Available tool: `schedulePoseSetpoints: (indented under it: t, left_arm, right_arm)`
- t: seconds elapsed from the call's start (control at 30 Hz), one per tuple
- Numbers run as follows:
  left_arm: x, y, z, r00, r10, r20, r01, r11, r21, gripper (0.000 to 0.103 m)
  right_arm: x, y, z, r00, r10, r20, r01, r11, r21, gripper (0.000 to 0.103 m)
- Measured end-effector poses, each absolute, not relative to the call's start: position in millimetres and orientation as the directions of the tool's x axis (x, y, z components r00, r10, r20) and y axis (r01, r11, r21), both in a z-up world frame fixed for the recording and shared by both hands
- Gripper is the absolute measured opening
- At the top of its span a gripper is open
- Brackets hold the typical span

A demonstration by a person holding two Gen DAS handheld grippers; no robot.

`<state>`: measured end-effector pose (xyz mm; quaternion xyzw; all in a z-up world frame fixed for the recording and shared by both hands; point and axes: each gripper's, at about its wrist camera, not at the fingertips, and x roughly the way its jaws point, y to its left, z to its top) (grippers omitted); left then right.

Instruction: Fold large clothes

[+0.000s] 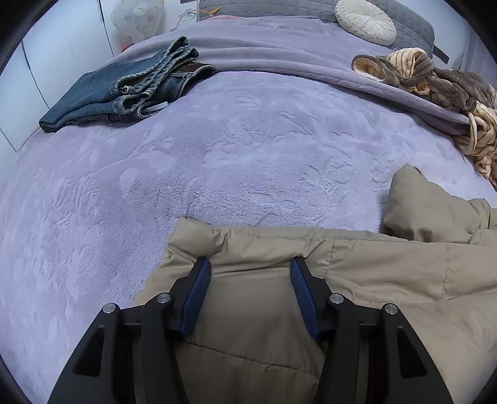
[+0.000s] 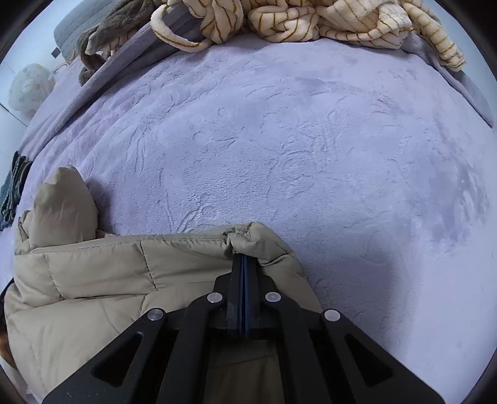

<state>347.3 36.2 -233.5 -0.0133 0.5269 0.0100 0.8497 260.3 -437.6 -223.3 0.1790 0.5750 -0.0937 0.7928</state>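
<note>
At the near edge of the bed, a tan puffer jacket (image 1: 357, 273) lies on the lilac plush blanket (image 1: 217, 155). The right gripper (image 2: 245, 258) has its fingers pressed together on a bunched corner of the jacket's edge. The left gripper (image 1: 251, 264) has its fingers apart, straddling the padded fabric, with no clear squeeze on it. One puffy part of the jacket sticks up between the two. Beyond, the blanket is bare up to a folded-back band. Folded jeans (image 1: 124, 90) lie far left, a striped cream-and-brown robe (image 2: 295, 21) is heaped far right, and a round cushion (image 1: 366, 21) sits on a grey quilted pillow (image 1: 279, 9).
</note>
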Motion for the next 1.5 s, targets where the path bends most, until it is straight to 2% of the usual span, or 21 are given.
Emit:
schedulePoseSetpoints:
  t: [0.1, 0.17, 0.2, 0.23, 0.3, 0.47, 0.5, 0.73, 0.87, 0.9, 0.93, 1.17, 1.2, 1.23, 1.5]
  left_arm:
    - [336, 43, -215, 0.442, 0.005, -0.897, -0.049, 0.999, -0.018, 0.056]
    - [324, 44, -201, 0.451, 0.007, -0.893, -0.035, 0.999, -0.01, 0.056]
    - [317, 45, -194, 0.453, 0.006, -0.892, -0.028, 1.0, -0.007, 0.063]
    - [311, 45, -189, 0.452, 0.005, -0.892, -0.027, 1.0, -0.008, 0.08]
    - [295, 48, -178, 0.465, 0.007, -0.885, -0.036, 0.999, -0.012, 0.087]
    - [261, 52, -166, 0.443, -0.027, -0.896, -0.041, 0.998, -0.05, 0.088]
    - [254, 52, -165, 0.438, -0.03, -0.898, -0.042, 0.998, -0.054, 0.103]
    - [206, 43, -155, 0.394, -0.046, -0.918, -0.006, 0.999, -0.053, 0.103]
    - [187, 46, -155, 0.353, -0.078, -0.932, -0.034, 0.995, -0.096, 0.103]
    - [182, 47, -157, 0.345, -0.084, -0.935, -0.043, 0.994, -0.105, 0.103]
    - [179, 47, -158, 0.335, -0.088, -0.938, -0.05, 0.993, -0.111, 0.103]
    - [164, 49, -170, 0.286, -0.103, -0.953, -0.083, 0.988, -0.131, 0.103]
    - [163, 50, -172, 0.28, -0.108, -0.954, -0.09, 0.986, -0.138, 0.103]
    - [162, 52, -174, 0.275, -0.115, -0.955, -0.1, 0.984, -0.148, 0.103]
    - [157, 56, -187, 0.247, -0.129, -0.96, -0.128, 0.978, -0.164, 0.103]
  right_arm:
    - [247, -436, -200, 0.349, 0.091, -0.933, 0.37, 0.901, 0.227, 0.01]
    - [236, -433, -183, 0.378, 0.116, -0.919, 0.36, 0.896, 0.261, 0.024]
    - [228, -431, -176, 0.391, 0.126, -0.912, 0.353, 0.894, 0.275, 0.041]
    - [220, -428, -169, 0.402, 0.138, -0.905, 0.347, 0.892, 0.29, 0.049]
    - [202, -421, -155, 0.421, 0.158, -0.893, 0.342, 0.884, 0.317, 0.049]
    - [167, -406, -146, 0.418, 0.212, -0.883, 0.357, 0.856, 0.375, 0.051]
    - [159, -405, -146, 0.417, 0.223, -0.881, 0.364, 0.847, 0.387, 0.054]
    - [109, -394, -142, 0.402, 0.281, -0.871, 0.401, 0.802, 0.443, 0.07]
    - [85, -392, -142, 0.401, 0.304, -0.864, 0.424, 0.775, 0.469, 0.073]
    - [79, -391, -143, 0.401, 0.31, -0.862, 0.431, 0.767, 0.476, 0.08]
    - [74, -390, -143, 0.402, 0.319, -0.858, 0.438, 0.756, 0.486, 0.083]
    - [47, -387, -161, 0.398, 0.393, -0.829, 0.478, 0.683, 0.553, 0.086]
    - [45, -387, -166, 0.393, 0.403, -0.827, 0.49, 0.669, 0.559, 0.097]
    - [44, -388, -171, 0.389, 0.413, -0.824, 0.503, 0.654, 0.565, 0.103]
    - [43, -390, -204, 0.411, 0.461, -0.786, 0.58, 0.533, 0.616, 0.103]
